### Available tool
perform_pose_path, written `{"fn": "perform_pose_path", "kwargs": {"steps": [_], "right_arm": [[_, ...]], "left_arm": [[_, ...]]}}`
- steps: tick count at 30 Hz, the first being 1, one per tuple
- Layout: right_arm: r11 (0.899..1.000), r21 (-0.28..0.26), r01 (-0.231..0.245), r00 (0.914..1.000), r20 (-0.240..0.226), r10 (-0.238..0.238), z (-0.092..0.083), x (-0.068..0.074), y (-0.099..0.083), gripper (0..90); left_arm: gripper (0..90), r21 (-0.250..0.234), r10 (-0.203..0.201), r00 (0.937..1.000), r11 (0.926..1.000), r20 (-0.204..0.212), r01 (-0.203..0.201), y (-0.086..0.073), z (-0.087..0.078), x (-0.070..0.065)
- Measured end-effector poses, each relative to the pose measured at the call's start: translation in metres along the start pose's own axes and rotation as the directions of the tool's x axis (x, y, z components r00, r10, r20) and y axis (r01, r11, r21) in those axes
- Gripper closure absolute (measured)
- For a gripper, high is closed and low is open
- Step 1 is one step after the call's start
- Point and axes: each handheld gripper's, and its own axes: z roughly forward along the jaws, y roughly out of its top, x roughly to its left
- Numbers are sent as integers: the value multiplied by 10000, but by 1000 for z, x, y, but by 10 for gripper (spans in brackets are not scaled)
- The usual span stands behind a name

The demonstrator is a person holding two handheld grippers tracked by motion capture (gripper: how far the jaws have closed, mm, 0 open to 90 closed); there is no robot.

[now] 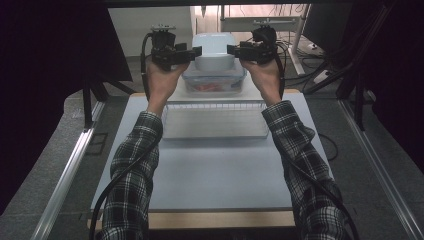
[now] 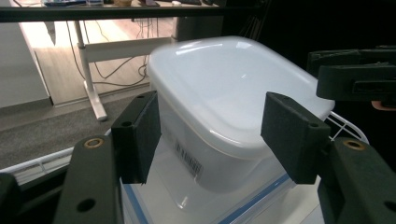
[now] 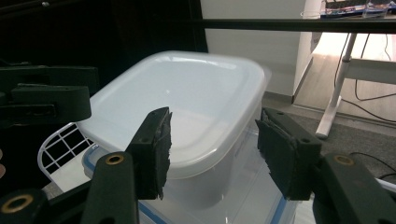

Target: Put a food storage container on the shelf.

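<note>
A white lidded tub (image 1: 215,47) (image 2: 224,84) (image 3: 187,93) stands on a clear box with a blue-trimmed lid (image 1: 214,82) (image 3: 268,205) at the table's far edge; something red lies inside the clear box. My left gripper (image 1: 197,51) (image 2: 210,121) is at the tub's left side and my right gripper (image 1: 231,49) (image 3: 212,140) at its right, both pointing inward. Each stands open, its pads just short of the tub's rim and corner with nothing pressed between them. The right gripper's jaw (image 2: 359,79) shows beyond the tub in the left gripper view.
A white wire basket (image 1: 215,104) lies on the light table (image 1: 215,170) just in front of the stacked boxes, between the two checked sleeves. Desk legs and cables stand on the floor beyond the table. Dark curtains hang at both sides.
</note>
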Motion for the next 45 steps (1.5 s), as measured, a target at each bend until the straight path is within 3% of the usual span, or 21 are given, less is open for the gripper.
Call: {"fn": "perform_pose_path", "kwargs": {"steps": [8, 13, 19, 23, 29, 36, 45], "right_arm": [[9997, -162, 196, 9997, -150, -198, -5, 4, 1, 417], [9993, -73, 361, 9984, -440, -364, -12, 7, -2, 296], [9973, -184, 716, 9960, -516, -724, -21, 12, -15, 141], [9942, -57, 1073, 9931, -477, -1075, -26, 14, -28, 105], [9938, 31, 1115, 9904, -830, -1109, -33, 15, -51, 82], [9938, 23, 1109, 9856, -1284, -1097, -44, 15, -77, 64], [9919, 62, 1270, 9775, -1706, -1241, -54, 22, -104, 45]], "left_arm": [[354, -144, 303, 9994, 9994, 141, -301, 3, -6, -6], [279, -293, 667, 9967, 9974, 455, -655, -2, -13, -12], [158, -270, 983, 9910, 9950, 909, -962, -20, -18, -19], [104, -201, 936, 9892, 9956, 1130, -919, -31, -21, -23], [66, -210, 905, 9846, 9959, 1496, -883, -51, -29, -31], [42, -102, 1402, 9777, 9900, 1566, -1404, -79, -35, -40], [28, 125, 1654, 9688, 9853, 1844, -1706, -111, -38, -49]]}}
